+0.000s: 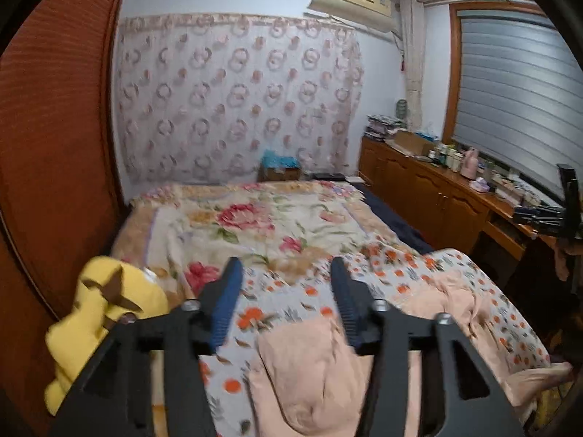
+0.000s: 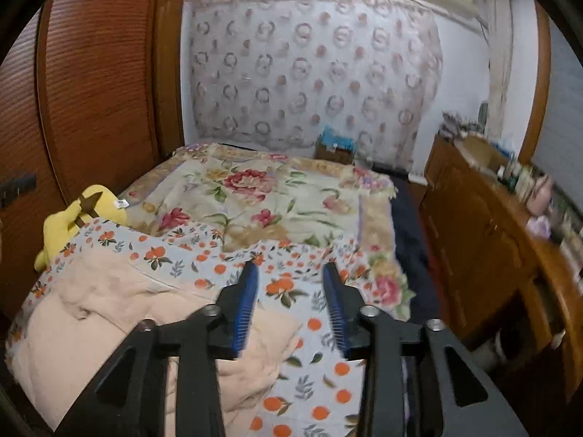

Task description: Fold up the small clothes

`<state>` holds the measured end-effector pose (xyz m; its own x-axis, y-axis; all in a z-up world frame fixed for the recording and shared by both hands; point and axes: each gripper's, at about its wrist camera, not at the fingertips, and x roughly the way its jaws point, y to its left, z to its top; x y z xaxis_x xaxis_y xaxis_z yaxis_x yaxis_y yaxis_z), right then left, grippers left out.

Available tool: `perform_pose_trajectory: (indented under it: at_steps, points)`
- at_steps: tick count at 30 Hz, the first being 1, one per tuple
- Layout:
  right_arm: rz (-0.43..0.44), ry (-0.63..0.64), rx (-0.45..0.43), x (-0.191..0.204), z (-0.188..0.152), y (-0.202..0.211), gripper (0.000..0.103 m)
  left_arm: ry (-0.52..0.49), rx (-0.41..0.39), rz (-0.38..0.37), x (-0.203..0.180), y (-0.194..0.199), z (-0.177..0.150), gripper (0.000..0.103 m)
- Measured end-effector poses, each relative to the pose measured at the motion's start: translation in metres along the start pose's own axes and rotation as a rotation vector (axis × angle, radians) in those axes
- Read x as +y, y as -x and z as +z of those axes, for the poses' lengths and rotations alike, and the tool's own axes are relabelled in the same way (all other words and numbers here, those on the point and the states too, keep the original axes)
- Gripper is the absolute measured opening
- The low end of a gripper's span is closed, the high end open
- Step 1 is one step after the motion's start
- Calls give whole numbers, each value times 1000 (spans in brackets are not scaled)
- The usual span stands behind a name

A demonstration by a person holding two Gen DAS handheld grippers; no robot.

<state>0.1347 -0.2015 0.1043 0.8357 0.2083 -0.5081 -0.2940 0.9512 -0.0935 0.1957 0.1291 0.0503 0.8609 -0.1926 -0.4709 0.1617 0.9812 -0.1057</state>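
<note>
Here, through the left wrist view, we see our left gripper [image 1: 286,280] with its jaws apart and nothing between them, hovering over the orange-print sheet [image 1: 277,302]; the peach garment [image 1: 309,375] lies at about six o'clock below it, with more of it rumpled toward four o'clock. A yellow plush toy [image 1: 105,309] sits at nine o'clock. In the right wrist view, our right gripper [image 2: 289,284] is likewise parted and empty, and the peach garment [image 2: 109,313] spreads from eight o'clock, still creased and uneven. We judge the folding barely under way: no neat folded shape shows yet.
</note>
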Motion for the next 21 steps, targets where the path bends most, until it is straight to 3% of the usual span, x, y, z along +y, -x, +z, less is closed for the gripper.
perform_pose_trajectory:
  at_steps: [1,2,8,10,13,21]
  points:
    - [-2,2,-3,-2,0,3,48,-1,9,-9,-3,2,-5,75]
    - [-8,7,-10,-3,-1,10,49,-9,17,-15,-5,5,-11,82]
    - [-26,33,-71,-25,15,64,53,-54,18,-48,-28,36,-28,82]
    - [-32,35,-77,-37,7,74,53,-68,20,-55,-37,40,-32,82]
    - [-31,56,-76,-25,-11,87,53,-75,27,-62,-41,43,-40,82]
    - [101,75,23,19,-72,50,53,-49,103,-73,-46,38,-85,82]
